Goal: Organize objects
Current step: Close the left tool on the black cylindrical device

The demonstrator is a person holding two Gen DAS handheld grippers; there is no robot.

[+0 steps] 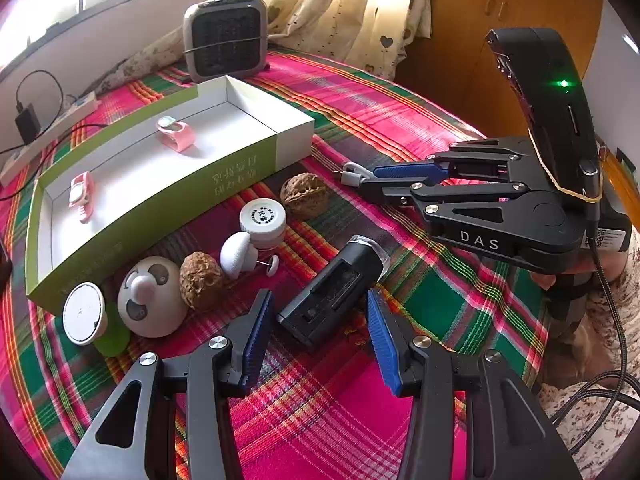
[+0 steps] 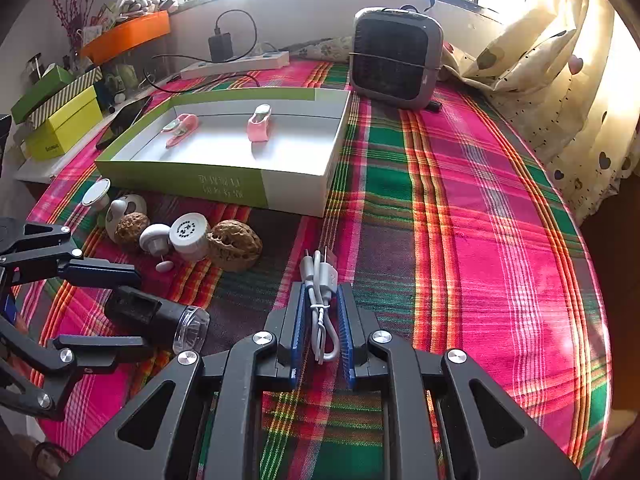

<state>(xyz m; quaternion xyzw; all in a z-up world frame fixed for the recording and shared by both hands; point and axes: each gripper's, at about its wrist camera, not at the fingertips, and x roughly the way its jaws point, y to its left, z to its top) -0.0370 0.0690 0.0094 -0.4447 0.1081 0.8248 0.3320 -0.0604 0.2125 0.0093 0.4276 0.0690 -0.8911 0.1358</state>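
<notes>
The right gripper (image 2: 322, 320) is clamped on a small coiled white charging cable (image 2: 320, 300), its blue pads (image 2: 347, 332) pressing the bundle from both sides just above the plaid tablecloth (image 2: 480, 240); the cable's plug ends stick out past the fingertips. The left gripper (image 1: 320, 320) stands wide, its blue pads (image 1: 380, 340) on either side of a black flashlight (image 1: 336, 284) that lies on the cloth with its clear lens end pointing away; whether either pad touches the flashlight cannot be told. Behind it a row of small things lies along the front wall of a shallow green and white cardboard box (image 1: 240, 176): a white-lidded cup (image 1: 84, 312) over something green, a white egg-shaped toy (image 1: 150, 296), a walnut (image 1: 200, 280), a white mushroom-shaped piece (image 1: 240, 254), a white round jar (image 1: 263, 222) and a second walnut (image 1: 304, 196). Inside the box lie two pink watch-like items, one near the left end (image 1: 81, 196) and one toward the middle (image 1: 176, 132). A grey desk fan (image 2: 396, 56) stands beyond the box, near a cream curtain with hearts (image 2: 560, 80), and a white power strip (image 2: 236, 65) with a black adapter lies by the wall.
</notes>
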